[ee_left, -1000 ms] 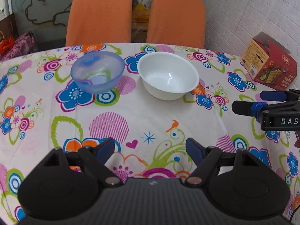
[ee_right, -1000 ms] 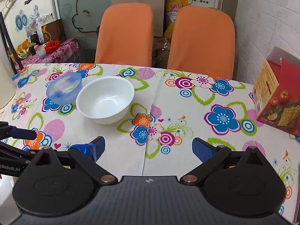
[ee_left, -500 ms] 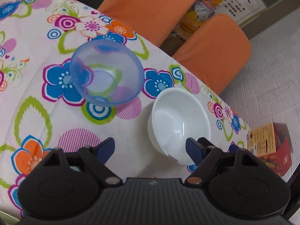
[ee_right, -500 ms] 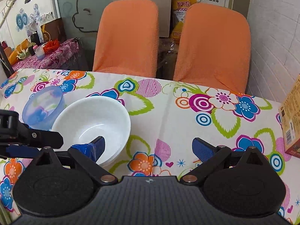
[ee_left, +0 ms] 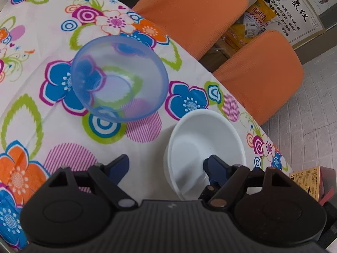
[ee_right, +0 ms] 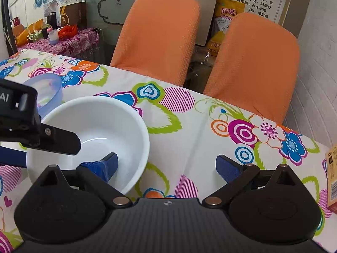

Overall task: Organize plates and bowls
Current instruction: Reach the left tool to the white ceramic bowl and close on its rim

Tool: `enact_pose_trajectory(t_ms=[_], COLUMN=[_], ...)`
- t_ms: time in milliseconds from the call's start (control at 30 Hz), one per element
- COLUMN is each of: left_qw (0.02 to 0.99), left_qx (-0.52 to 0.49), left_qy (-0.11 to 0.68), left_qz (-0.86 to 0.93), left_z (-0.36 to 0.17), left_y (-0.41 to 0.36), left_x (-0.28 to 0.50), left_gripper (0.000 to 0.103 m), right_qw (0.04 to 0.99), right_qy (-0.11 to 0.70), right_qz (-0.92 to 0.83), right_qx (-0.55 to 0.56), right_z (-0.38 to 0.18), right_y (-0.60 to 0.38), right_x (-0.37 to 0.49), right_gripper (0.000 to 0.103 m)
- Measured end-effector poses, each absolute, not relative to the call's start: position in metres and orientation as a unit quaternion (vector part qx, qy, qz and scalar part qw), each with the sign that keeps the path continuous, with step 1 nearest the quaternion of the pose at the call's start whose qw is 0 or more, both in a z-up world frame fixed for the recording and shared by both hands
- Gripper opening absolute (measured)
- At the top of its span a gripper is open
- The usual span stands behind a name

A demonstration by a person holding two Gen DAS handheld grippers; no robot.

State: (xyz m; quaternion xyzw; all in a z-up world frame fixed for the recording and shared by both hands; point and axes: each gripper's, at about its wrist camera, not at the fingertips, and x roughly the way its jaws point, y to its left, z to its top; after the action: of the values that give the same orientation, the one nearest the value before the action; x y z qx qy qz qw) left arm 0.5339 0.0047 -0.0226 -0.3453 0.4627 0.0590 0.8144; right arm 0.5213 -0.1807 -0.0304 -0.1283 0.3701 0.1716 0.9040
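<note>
A: Both units have closed in within the last second. Left hand-held gripper (ee_left: 166, 165) wide open, straddling the white bowl (ee_left: 205, 147) rim; nothing gripped.

B: Right hand-held gripper (ee_right: 166, 164) likewise open, one finger apparently inside. Blue bowl (ee_left: 119, 78) beyond on the tabletop (ee_right: 189, 126), untouched. Grasp looks imminent.

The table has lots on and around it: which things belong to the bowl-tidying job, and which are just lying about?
Part of the job:
- white bowl
- clear blue bowl
- left gripper, open
- right gripper, open

Just lying about:
- snack box at the table's edge
- two orange chairs
- yellow bags behind the chairs
</note>
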Motion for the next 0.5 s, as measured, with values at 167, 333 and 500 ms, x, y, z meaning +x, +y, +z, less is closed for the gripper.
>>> enact_pose_trajectory(t_ms=[167,333,500], left_qw=[0.813,0.814,0.815], left_qx=[-0.361,-0.365,-0.358], left_qy=[0.457,0.452,0.454], left_qz=[0.020,0.001,-0.031], left_z=[-0.0268,-0.0282,-0.0302], left_y=[0.0068,0.0115,0.0116], left_x=[0.5378,0.5383,0.5392], left_gripper=[0.077,0.076,0.050], right_qw=[0.905,0.906,0.901], right_qy=[0.364,0.370,0.377], right_qz=[0.182,0.183,0.191], right_qx=[-0.126,-0.098,-0.100], right_z=[-0.0324,-0.0352,-0.0322], right_y=[-0.1810,-0.1856,-0.1794], right_x=[0.5228,0.5235,0.5197], right_gripper=[0.088,0.089,0.088])
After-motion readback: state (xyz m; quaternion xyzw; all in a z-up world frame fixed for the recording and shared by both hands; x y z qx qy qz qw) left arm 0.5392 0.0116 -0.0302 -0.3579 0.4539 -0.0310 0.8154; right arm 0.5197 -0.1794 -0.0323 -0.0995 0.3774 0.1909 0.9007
